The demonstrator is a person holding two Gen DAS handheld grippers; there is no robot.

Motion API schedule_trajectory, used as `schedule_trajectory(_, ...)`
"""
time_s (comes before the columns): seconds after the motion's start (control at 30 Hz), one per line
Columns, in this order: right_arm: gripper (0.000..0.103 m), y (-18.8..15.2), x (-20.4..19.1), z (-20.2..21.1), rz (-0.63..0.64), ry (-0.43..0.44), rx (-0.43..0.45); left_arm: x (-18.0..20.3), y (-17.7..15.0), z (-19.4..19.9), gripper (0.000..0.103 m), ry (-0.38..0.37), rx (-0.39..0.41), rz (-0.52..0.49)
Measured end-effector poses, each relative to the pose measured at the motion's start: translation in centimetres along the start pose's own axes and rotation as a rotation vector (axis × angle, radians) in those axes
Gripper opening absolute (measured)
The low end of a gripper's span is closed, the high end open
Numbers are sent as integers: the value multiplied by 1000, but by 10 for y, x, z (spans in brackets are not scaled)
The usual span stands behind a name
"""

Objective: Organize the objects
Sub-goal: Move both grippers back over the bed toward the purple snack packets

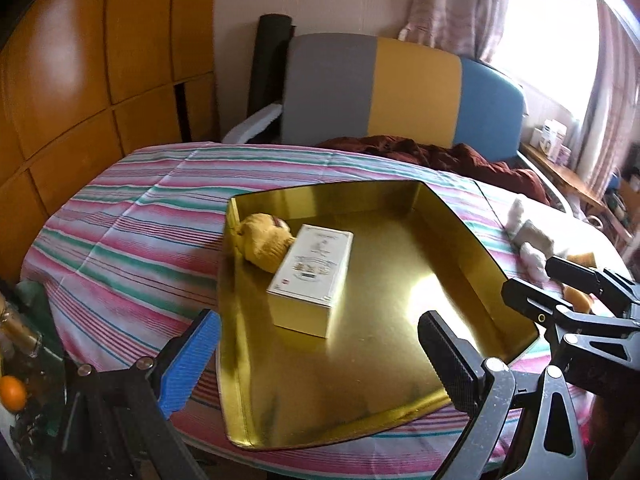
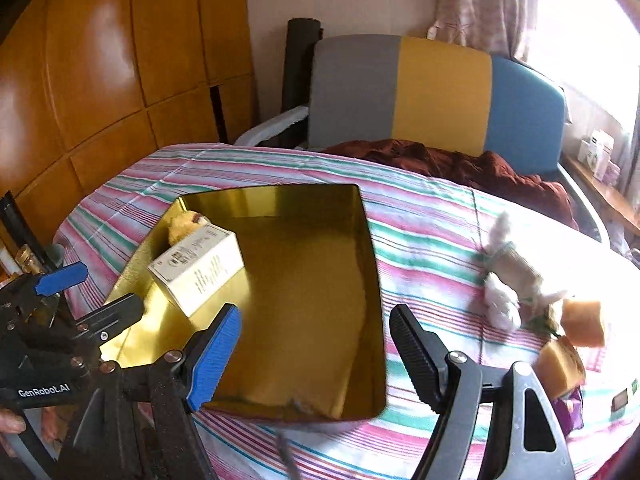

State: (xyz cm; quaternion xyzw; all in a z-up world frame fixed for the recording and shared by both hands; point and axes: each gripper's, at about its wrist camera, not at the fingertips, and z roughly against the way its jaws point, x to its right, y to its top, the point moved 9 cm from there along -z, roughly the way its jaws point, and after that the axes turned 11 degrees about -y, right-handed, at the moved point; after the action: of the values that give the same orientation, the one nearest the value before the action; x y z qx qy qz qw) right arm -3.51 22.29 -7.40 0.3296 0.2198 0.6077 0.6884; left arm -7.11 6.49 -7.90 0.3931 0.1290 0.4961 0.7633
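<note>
Centrally, a shallow gold metal tray (image 1: 460, 248) with a shiny, mirror-like floor lies on the striped cloth of the worktop (image 1: 132, 236), holding a cream cardboard box (image 1: 310, 276) with fine print too small to read and a yellow knitted soft toy (image 1: 262, 246) touching its far end. Both the left hand-held gripper (image 1: 320, 356) and the right hand-held gripper (image 2: 316, 356) gape wide above the tray's near edge, empty. Beside the tray lie a fluffy white soft toy (image 2: 508, 280) and tan blocks (image 2: 582, 322); "GenRobot.AI" marks the left tool.
</note>
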Motion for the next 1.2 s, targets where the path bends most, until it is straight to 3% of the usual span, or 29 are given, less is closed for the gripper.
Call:
schedule_trajectory(0.3, 78, -20, 55, 10, -82, -49, -26, 36, 0, -17, 96, -99, -56, -53)
schedule_trajectory(0.5, 78, -40, 119, 28, -155, -117, -57, 85, 5, -24, 95, -189, -69, -170)
schedule_trajectory(0.8, 78, -60, 247, 73, -358, -304, -74, 200, 0, -46, 95, -446, -163, -361)
schedule_trajectory(0.87, 78, -66, 270, 81, -411, -338, -79, 230, -7, -54, 88, -503, -199, -404)
schedule_trajectory(0.97, 78, -76, 296, 90, -485, -364, -88, 270, -23, -68, 77, -570, -272, -451)
schedule_trajectory(1.2, 78, -98, 328, 100, -558, -398, -113, 343, -61, -85, 76, -680, -396, -525)
